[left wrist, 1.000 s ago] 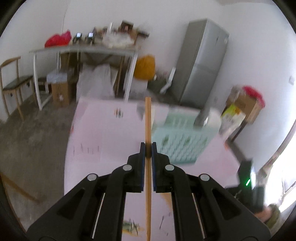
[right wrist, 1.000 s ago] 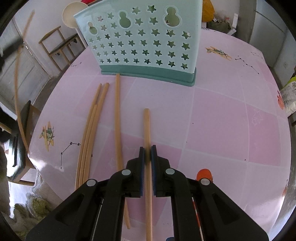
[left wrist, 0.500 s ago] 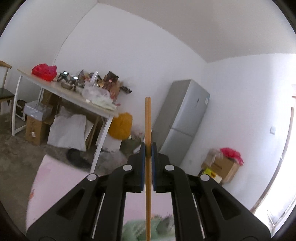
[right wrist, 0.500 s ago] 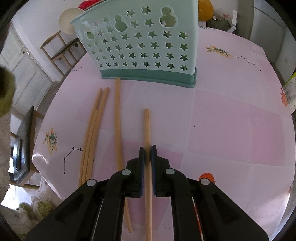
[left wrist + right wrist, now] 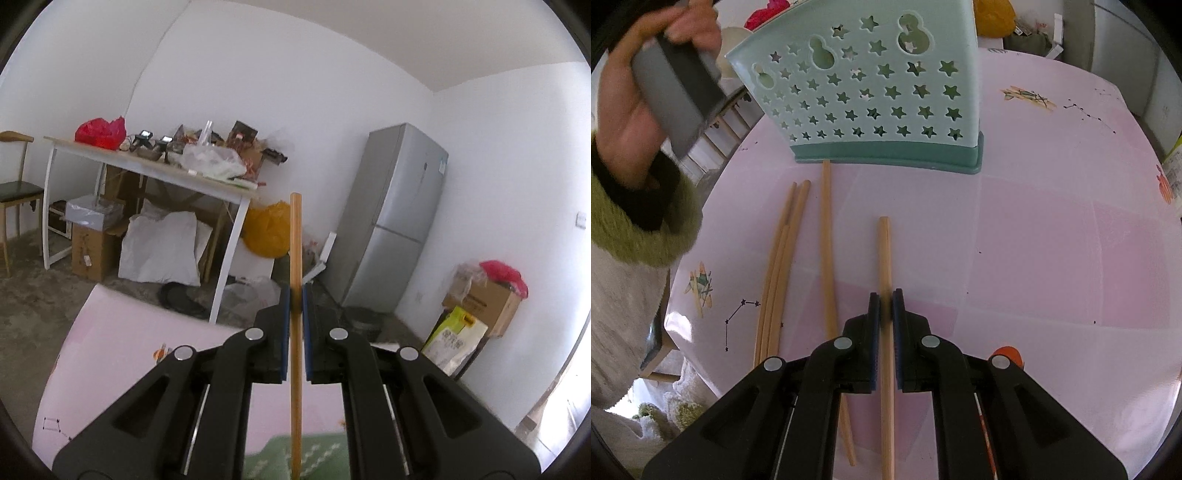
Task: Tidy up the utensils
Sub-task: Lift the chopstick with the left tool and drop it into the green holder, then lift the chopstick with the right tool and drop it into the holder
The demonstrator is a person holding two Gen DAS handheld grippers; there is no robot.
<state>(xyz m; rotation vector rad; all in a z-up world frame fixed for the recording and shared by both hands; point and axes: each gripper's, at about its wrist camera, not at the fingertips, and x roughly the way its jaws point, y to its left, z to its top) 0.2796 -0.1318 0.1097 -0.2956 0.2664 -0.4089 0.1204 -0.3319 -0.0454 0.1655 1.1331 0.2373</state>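
Observation:
My left gripper (image 5: 294, 295) is shut on a wooden chopstick (image 5: 295, 240) and holds it upright, tilted away from the pink table (image 5: 110, 332); the mint utensil holder's top (image 5: 295, 461) shows just below it. My right gripper (image 5: 885, 299) is shut on another wooden chopstick (image 5: 884, 251), low over the table (image 5: 1034, 240), pointing at the mint star-patterned utensil holder (image 5: 871, 92). Several more chopsticks (image 5: 783, 258) lie on the table left of it, one (image 5: 826, 229) reaching the holder's base.
The person's left hand (image 5: 646, 92) holding the other gripper's handle is at upper left of the right wrist view, beside the holder. Beyond the table stand a cluttered white table (image 5: 147, 166), a grey fridge (image 5: 395, 221), boxes (image 5: 484, 295) and a chair (image 5: 14, 192).
My left gripper has swung up with its chopstick from facing the table to facing the room, now dipping slightly. The left hand has come into the right wrist view. The right gripper barely moved.

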